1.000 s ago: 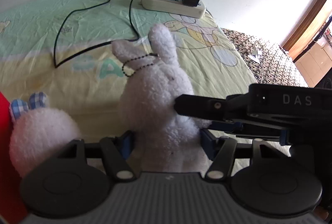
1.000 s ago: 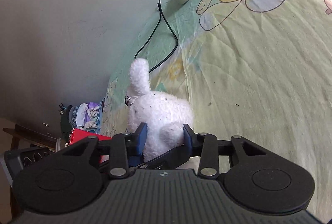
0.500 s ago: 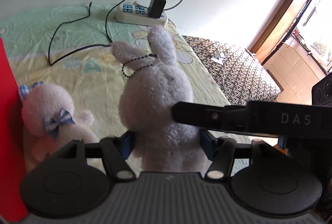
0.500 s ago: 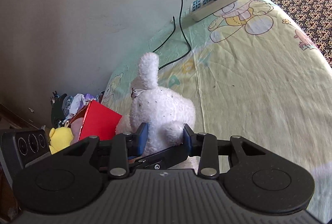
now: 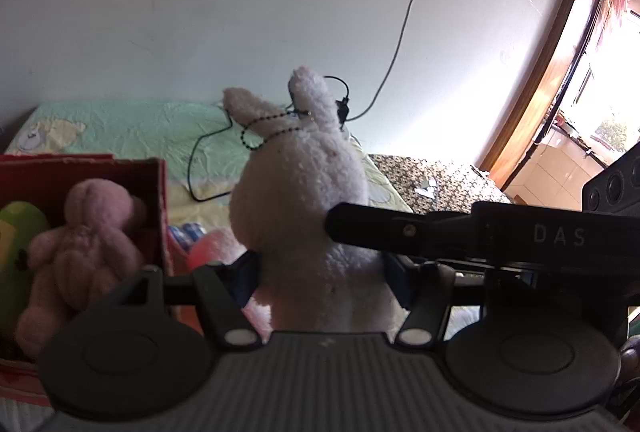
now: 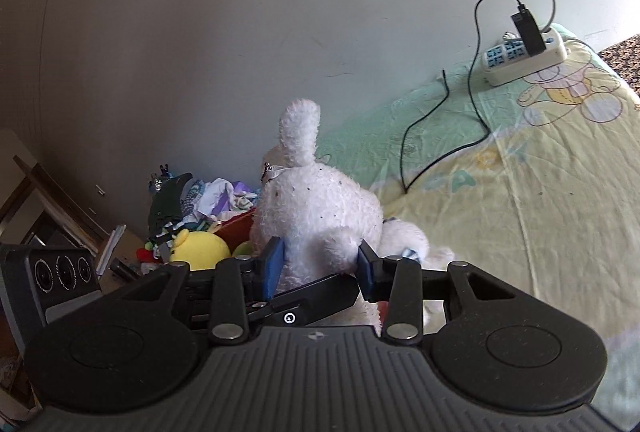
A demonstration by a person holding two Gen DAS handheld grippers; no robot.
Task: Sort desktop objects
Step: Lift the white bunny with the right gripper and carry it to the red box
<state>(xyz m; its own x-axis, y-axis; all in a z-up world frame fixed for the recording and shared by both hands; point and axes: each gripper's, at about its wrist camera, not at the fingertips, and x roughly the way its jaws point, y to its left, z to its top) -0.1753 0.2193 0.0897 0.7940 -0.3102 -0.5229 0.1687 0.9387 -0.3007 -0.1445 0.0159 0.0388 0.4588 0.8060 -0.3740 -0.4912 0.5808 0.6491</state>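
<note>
Both tongs, our left (image 5: pixel 320 272) and right (image 6: pixel 319 264), clamp the white plush rabbit (image 5: pixel 304 199) at its body, holding it upright above the bed (image 6: pixel 540 199). Beyond, left, the red box (image 5: pixel 160 191) holds a pink plush bear (image 5: pixel 84 232); a power strip (image 6: pixel 524 57) lies farther off.

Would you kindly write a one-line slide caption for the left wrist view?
Both grippers clamp a fluffy white plush rabbit above the bed, beside a red cardboard box holding a pink plush bear.
</note>
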